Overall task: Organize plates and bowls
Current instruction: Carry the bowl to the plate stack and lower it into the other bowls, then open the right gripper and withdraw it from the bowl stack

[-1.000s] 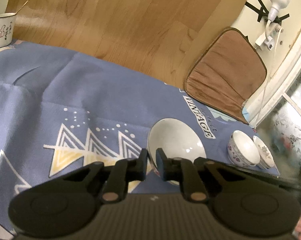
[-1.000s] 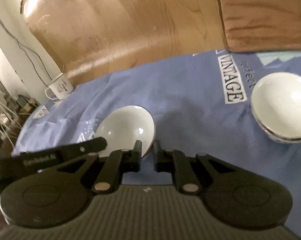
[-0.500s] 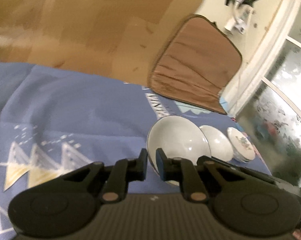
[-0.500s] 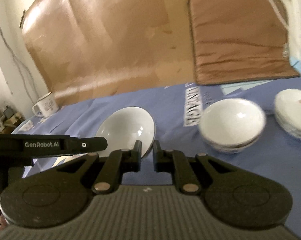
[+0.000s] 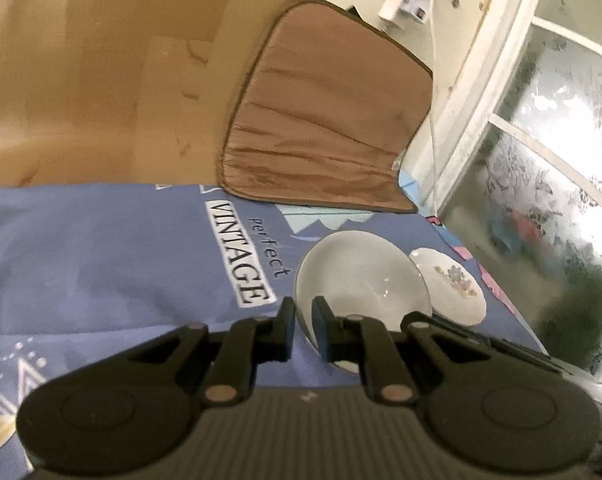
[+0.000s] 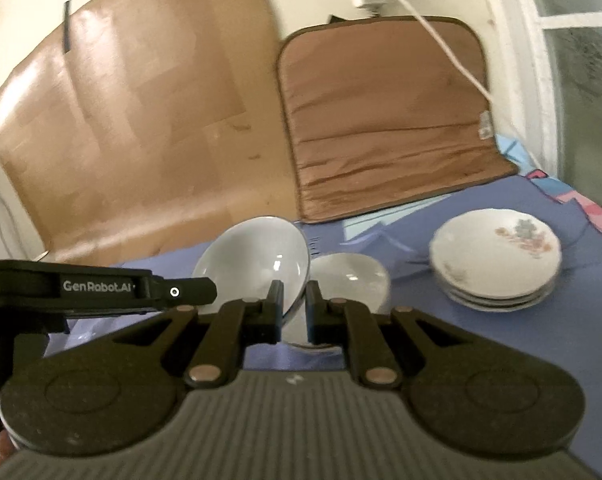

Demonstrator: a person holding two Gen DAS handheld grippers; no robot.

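A white bowl (image 5: pixel 361 276) with a thin dark rim is pinched by both grippers and held above the blue cloth. My left gripper (image 5: pixel 303 322) is shut on its left rim. My right gripper (image 6: pixel 293 312) is shut on its near rim; the same bowl (image 6: pixel 257 260) tilts up in the right wrist view. Just behind and right of it sits another white bowl (image 6: pixel 351 278) on the cloth. A stack of white floral plates (image 6: pixel 497 258) stands further right, and it also shows in the left wrist view (image 5: pixel 451 286).
The blue patterned cloth (image 5: pixel 121 252) covers the table. A brown cushion (image 6: pixel 385 120) leans on the wall behind. A frosted window (image 5: pixel 553 160) runs along the right edge. The left tool's body (image 6: pixel 93 290) crosses the right view at left.
Both grippers carried the held bowl to the right across the cloth, toward the other bowl and the plate stack. The mug at the far left has left both views.
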